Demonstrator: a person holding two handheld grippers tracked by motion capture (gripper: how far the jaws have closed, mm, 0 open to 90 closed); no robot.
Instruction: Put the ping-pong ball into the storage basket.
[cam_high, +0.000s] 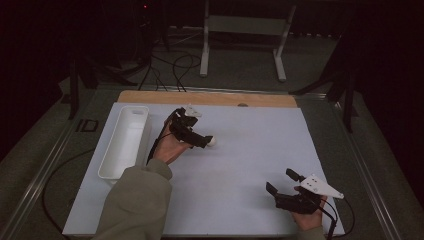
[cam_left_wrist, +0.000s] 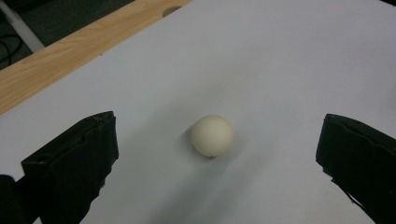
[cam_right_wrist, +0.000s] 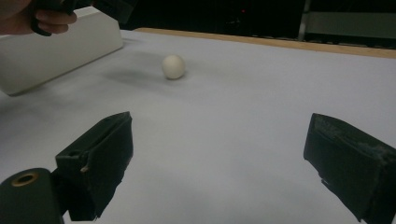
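- White tray (cam_high: 123, 141): long, narrow, open-topped; set along the left edge of the white sheet (cam_high: 250, 165), lengthwise front to back. Seen in the right gripper view as a white wall (cam_right_wrist: 56, 51) at upper left, well apart from the ball.
- Left gripper (cam_high: 209, 142): held just right of the tray, over the left-centre of the sheet, pointed toward the right. Jaws spread wide, gripping nothing. In the left gripper view (cam_left_wrist: 215, 154), black jaws placed far apart at either side of the ball, neither one touching it.
- Ball (cam_high: 212, 141): small, cream-white, round; resting on the sheet at the left gripper's tips, right of the tray, left of sheet centre. In the left gripper view (cam_left_wrist: 212, 136), centred between the jaws with clear sheet on both sides. In the right gripper view (cam_right_wrist: 173, 66), far off, near the tray.
- Wooden table edge (cam_high: 207, 98): bare strip along the far side of the sheet.
- Right gripper (cam_high: 282, 181): held low at the near right corner of the sheet, well apart from the ball. Jaws spread wide, gripping nothing; bare sheet between them in the right gripper view (cam_right_wrist: 217, 163).
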